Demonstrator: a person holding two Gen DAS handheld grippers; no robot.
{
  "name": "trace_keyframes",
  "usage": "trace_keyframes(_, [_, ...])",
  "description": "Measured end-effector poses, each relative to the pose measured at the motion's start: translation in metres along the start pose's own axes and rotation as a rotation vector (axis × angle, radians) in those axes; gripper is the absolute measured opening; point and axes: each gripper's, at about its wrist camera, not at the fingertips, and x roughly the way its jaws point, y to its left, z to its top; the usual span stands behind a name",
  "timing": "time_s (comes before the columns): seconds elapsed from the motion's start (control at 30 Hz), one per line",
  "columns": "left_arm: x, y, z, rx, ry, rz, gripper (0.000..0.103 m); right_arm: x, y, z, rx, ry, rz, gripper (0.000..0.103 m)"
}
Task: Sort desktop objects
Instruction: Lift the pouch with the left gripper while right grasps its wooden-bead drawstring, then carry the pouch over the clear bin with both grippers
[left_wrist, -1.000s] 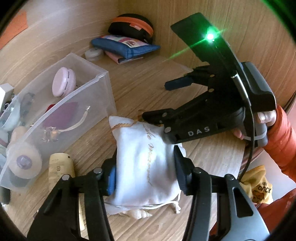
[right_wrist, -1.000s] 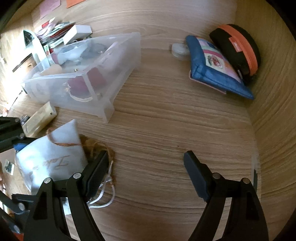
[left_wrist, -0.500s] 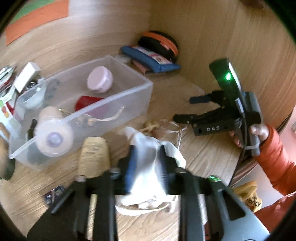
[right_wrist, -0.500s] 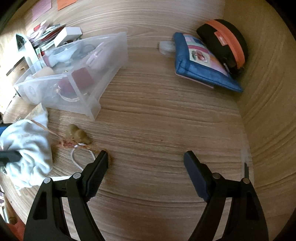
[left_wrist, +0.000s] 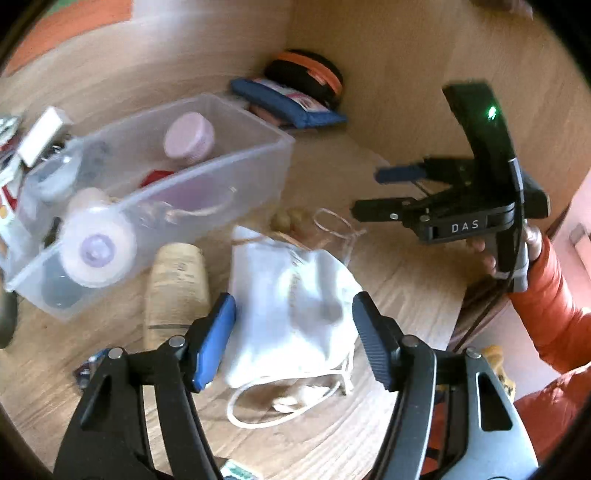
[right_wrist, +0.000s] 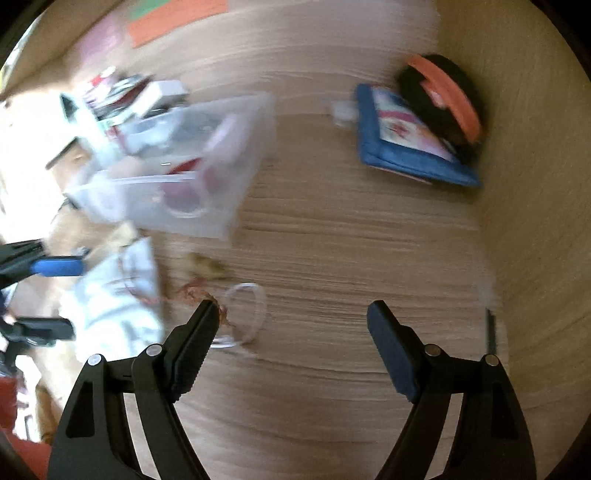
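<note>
My left tongs (left_wrist: 293, 334) were opening, their pads drawn off the white pouch (left_wrist: 291, 306) they had squeezed half a second before; it lay between them at lower centre, on the desk (left_wrist: 388, 280). I judged that a release, the pouch still outside the clear bin (left_wrist: 229, 184) at upper left. At right, my right tongs (left_wrist: 365, 192) gaped wide, empty.

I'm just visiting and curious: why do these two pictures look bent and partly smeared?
Both views are fisheye, so the wooden desk curves. Right wrist view: motion blur smears the clear plastic bin and blue pouch; glare whitens the left edge. Left wrist view: milder blur; the white drawstring bag looks soft.
</note>
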Motion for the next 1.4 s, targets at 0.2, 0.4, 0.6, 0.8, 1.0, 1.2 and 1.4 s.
trace_keyframes(0.2, [0.017,-0.005,0.001,0.033,0.046,0.007,0.078,0.017,0.037,0.012,-0.110,0.009,0.021,0.080])
trace_keyframes(0.4, [0.037,-0.003,0.001,0.030,0.096,0.005,0.085,0.050,0.024,0.018,-0.064,0.076,0.106,0.077])
trace_keyframes(0.6, [0.046,-0.007,0.002,0.072,0.089,-0.002,0.082,0.056,0.030,0.022,-0.086,0.062,0.156,0.051])
trace_keyframes(0.8, [0.044,-0.006,0.002,0.074,0.083,-0.018,0.069,0.068,0.054,0.025,-0.205,0.051,0.102,0.040])
trace_keyframes(1.0, [0.042,-0.006,0.000,0.063,0.062,-0.021,0.062,0.072,0.070,0.027,-0.296,0.051,0.083,0.017])
trace_keyframes(1.2, [0.036,-0.003,-0.001,0.048,0.048,-0.022,0.055,0.067,0.078,0.027,-0.317,0.031,0.051,0.015])
trace_keyframes(1.4, [0.023,0.001,-0.004,0.030,0.022,-0.014,0.055,0.042,0.058,0.023,-0.237,-0.003,0.042,0.015])
